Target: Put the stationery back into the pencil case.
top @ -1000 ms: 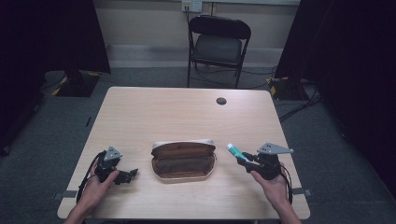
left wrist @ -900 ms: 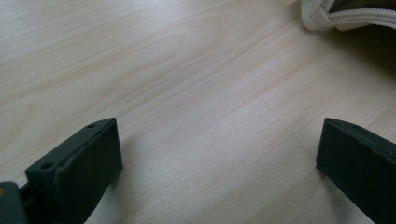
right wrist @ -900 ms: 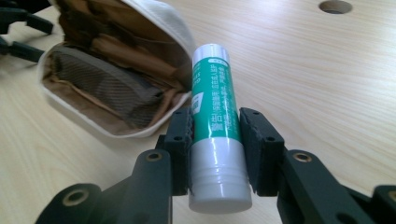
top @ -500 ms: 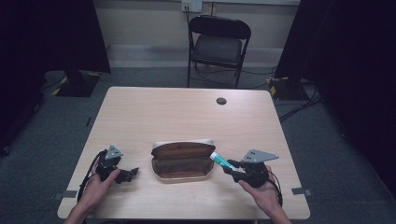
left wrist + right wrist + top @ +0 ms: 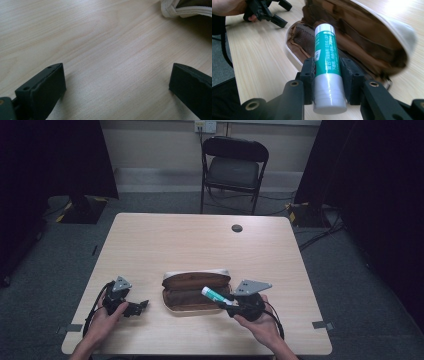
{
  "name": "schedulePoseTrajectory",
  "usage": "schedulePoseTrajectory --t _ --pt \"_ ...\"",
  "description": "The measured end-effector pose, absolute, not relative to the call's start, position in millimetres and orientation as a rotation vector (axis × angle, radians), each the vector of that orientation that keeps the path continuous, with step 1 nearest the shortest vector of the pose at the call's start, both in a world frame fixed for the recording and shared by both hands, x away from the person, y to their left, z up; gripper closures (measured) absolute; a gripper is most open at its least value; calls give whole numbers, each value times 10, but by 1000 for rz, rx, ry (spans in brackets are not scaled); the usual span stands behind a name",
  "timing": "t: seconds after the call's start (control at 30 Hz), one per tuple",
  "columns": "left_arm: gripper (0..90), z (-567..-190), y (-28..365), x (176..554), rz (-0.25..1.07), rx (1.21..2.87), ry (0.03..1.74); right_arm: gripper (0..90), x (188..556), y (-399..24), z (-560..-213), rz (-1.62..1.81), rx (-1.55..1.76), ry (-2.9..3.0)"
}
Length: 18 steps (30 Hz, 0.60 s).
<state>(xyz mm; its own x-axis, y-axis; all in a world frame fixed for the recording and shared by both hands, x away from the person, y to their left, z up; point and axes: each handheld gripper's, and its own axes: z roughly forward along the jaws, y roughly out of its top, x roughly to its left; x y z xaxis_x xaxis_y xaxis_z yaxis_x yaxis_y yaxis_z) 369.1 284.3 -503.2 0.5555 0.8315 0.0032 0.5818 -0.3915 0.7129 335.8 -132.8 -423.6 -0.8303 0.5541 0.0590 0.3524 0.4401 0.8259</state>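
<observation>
Right tool [image 5: 327, 75] clamps green-and-white glue stick [image 5: 326, 57], tip over open brown pencil case [image 5: 196, 291] at surface [image 5: 200, 240] centre. Left tool [image 5: 117, 85] open, empty, resting on surface left of case.

From high above the near edge we look forward and down on the whole desk [image 5: 210, 240], far enough to take in the folding chair [image 5: 234, 167] beyond. Riding the left claw [image 5: 117, 82], we skim close over the wood toward the pouch's [image 5: 186, 8] pale corner. From the right claw [image 5: 327, 77] we face the same pouch at close range, with the left claw beyond.
</observation>
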Motion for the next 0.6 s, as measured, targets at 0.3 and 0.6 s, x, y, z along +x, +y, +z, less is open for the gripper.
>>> schedulePoseTrajectory --t 0.3,0.6 --pt "2 -5031 2843 3689 480 2117 1131 660 3450 -961 -4260 1329 721 2518" --pt "2 -5031 2843 3689 480 2118 1130 659 3677 -602 -4314 1282 688 2563"
